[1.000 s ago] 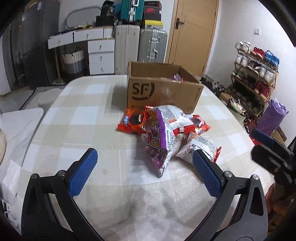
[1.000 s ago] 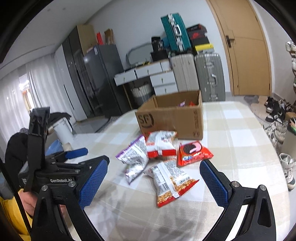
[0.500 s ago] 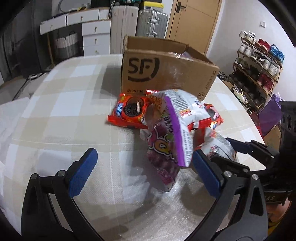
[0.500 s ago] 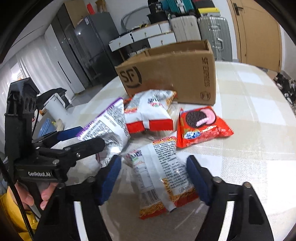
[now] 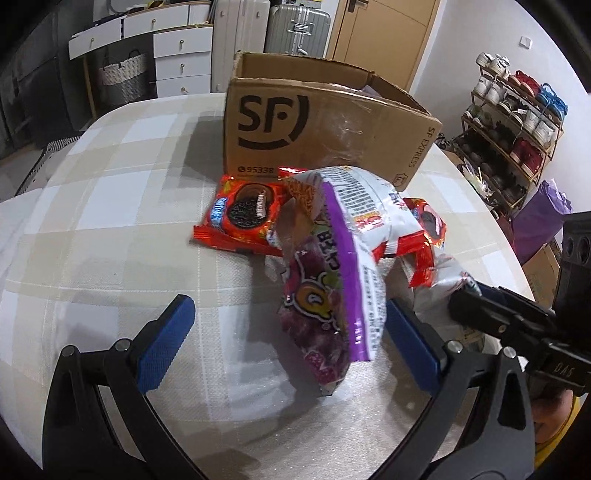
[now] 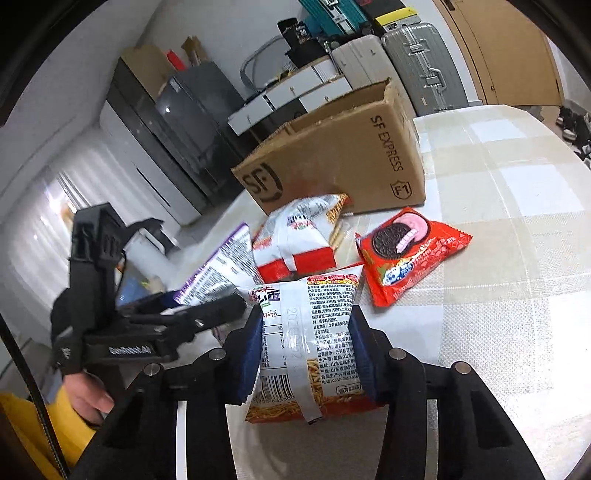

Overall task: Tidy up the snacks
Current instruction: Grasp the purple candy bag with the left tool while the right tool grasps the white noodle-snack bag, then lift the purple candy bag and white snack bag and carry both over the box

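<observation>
Clamping noodle packet [image 6: 310, 343], right fingers [image 6: 360, 354]; left fingers [image 5: 166, 343] spread wide, flanking purple bag [image 5: 328, 295].

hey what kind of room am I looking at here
Most likely a lived-in apartment room by the entrance: a shoe rack full of shoes, hard-shell suitcases by a wooden door, and a cloth-covered table with snack packets.

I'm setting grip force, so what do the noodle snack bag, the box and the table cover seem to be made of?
Noodle snack bag: thin glossy plastic film, likely; it creases and shines between the right gripper pads.
Box: matte brown corrugated cardboard, with clear shiny tape on its front.
Table cover: looks like woven checked fabric, matte; a plastic coating can't be ruled out.
</observation>
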The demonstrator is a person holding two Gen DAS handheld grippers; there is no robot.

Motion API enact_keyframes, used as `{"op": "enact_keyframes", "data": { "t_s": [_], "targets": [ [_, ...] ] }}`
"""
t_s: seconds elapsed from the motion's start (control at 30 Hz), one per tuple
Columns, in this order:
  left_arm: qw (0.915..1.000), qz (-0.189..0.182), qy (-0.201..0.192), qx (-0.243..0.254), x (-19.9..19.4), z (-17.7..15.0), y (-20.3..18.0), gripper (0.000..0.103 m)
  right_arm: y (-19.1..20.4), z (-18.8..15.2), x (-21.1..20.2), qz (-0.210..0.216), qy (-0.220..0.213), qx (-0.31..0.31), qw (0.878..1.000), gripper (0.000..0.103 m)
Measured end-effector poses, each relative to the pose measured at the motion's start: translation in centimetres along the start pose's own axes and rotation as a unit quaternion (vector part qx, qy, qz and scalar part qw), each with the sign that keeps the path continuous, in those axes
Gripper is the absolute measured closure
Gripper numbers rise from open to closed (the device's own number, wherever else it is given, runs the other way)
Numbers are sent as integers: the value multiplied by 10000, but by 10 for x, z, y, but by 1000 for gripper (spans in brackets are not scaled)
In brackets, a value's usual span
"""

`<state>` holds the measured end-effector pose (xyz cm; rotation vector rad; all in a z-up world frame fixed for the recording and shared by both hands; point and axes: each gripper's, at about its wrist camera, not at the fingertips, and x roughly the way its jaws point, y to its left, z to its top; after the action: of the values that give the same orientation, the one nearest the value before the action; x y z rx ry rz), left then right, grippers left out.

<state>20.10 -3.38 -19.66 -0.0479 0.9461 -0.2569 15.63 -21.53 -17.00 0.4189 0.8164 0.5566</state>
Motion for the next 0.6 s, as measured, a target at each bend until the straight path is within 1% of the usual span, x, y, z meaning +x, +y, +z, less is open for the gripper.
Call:
{"op": "enact_keyframes", "data": {
  "t_s": [0.07,0.1,0.13,0.17,0.2,0.3,0.4,0.47,0.57,0.6],
  "targets": [
    [10000,-8,6,87,5,2,-5,9,-1,0,-4,89,-91,34,9999,58],
    [9999,-40,-10,153,3,0,-8,21,-2,-1,-8,134,-132,59,9998,58],
    [9997,-89,-6,212,6,2,-10,38,-3,-1,-10,175,-167,92,9997,58],
    [9996,-142,40,260,11,5,-11,48,-4,-1,-12,209,-199,119,9995,58],
    [9994,-143,87,291,13,6,-12,53,-6,-1,-14,258,-218,142,9993,58],
    [9994,-151,36,309,10,3,-10,55,-4,-4,-20,304,-279,167,9990,58],
    [9996,-133,-19,262,3,-2,-8,61,-5,-3,-20,409,-322,203,9984,58],
    [9996,-159,21,224,-1,-4,-6,62,-4,-3,-21,483,-370,202,9979,58],
    [9998,-73,16,210,-9,-11,-3,63,-2,-2,-25,560,-457,160,9973,58],
    [9998,-79,-7,194,-18,-19,-2,63,0,-2,-26,572,-479,140,9971,58]
  ]
}}
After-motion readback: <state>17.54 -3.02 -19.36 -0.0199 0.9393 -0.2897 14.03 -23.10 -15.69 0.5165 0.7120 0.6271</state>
